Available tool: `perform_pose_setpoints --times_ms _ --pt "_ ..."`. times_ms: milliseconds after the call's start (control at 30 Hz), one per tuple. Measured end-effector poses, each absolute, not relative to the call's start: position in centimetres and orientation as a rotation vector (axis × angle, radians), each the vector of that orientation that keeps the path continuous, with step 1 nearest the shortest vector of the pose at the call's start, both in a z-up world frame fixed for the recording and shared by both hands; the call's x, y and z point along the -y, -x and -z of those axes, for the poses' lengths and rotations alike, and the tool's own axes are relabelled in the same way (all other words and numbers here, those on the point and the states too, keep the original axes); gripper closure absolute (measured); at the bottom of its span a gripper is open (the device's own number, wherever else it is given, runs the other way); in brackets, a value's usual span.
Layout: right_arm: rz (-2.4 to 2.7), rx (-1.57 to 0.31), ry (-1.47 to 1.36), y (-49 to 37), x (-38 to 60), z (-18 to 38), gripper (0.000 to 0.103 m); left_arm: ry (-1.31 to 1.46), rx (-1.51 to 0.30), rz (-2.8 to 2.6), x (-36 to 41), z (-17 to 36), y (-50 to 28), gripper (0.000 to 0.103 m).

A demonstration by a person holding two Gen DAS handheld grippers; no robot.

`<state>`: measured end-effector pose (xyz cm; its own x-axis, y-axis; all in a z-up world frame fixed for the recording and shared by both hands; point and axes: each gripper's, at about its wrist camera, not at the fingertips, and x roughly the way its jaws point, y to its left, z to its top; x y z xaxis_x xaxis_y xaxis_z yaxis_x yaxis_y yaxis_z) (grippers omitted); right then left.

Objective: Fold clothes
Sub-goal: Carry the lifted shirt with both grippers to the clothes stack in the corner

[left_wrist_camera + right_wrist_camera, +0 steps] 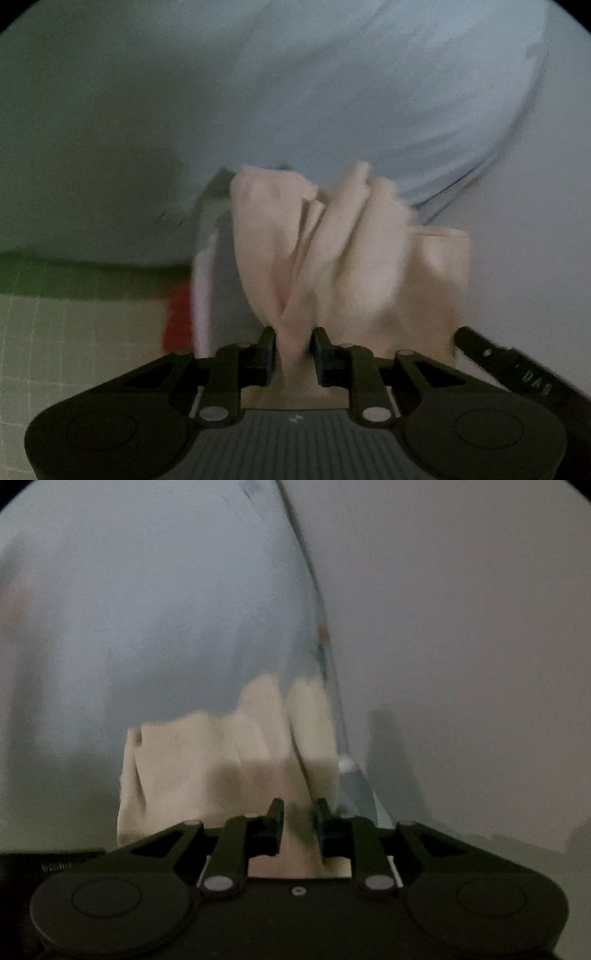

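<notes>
Pale blue fabric filled the blurred background ahead of both tools, with a plain grey wall to its right. Below the left tool, at its left side, lay a green gridded mat with something red beside it. The left tool was clamped on a bunched fold of the cream cloth, which rose in front of it. The right tool also pinched this cream cloth between its fingers. A part of the right tool showed at the right of the left tool.

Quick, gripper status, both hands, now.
Left gripper: closed on the cream garment.
Right gripper: closed on the same cream garment.
</notes>
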<state>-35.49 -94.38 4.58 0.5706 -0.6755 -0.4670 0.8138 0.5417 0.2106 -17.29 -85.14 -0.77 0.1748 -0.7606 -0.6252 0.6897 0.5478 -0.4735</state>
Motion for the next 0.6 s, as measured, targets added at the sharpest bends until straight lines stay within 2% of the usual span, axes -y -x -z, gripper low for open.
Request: perform_pose_setpoints --times_ms 100,200,300,367,467,500,533,567,600 --pt "0.945 -0.435 -0.492 34.1 96.7 -1.4 0.083 0.124 -0.990 1.003 85.3 2.3 16.1 0.076" --pt "0.962 -0.459 -0.509 33.7 97.4 -0.1 0.077 0.083 -0.947 1.020 85.8 1.6 16.1 0.071" --pt "0.951 -0.455 -0.477 34.0 96.5 -0.9 0.072 -0.025 -0.856 1.021 85.8 0.4 17.3 0.060" --pt "0.943 -0.446 -0.464 34.6 95.8 -1.5 0.066 -0.068 -0.803 1.043 84.8 -0.4 18.5 0.044" --pt "0.950 -0.426 -0.435 36.4 94.1 -2.6 0.048 -0.140 -0.732 1.074 83.0 -1.2 20.5 0.039" --pt "0.960 -0.425 -0.427 36.9 93.3 -3.1 0.038 -0.161 -0.718 1.079 82.2 -1.5 21.4 0.037" --pt "0.962 -0.416 -0.420 37.4 92.4 -3.6 0.030 -0.174 -0.710 1.080 81.5 -1.7 22.2 0.029" --pt "0.963 -0.408 -0.413 38.0 91.4 -4.1 0.026 -0.188 -0.700 1.079 80.7 -1.9 23.1 0.018" --pt "0.954 -0.397 -0.405 38.5 90.4 -4.6 0.020 -0.201 -0.689 1.071 79.8 -2.1 24.1 0.013"
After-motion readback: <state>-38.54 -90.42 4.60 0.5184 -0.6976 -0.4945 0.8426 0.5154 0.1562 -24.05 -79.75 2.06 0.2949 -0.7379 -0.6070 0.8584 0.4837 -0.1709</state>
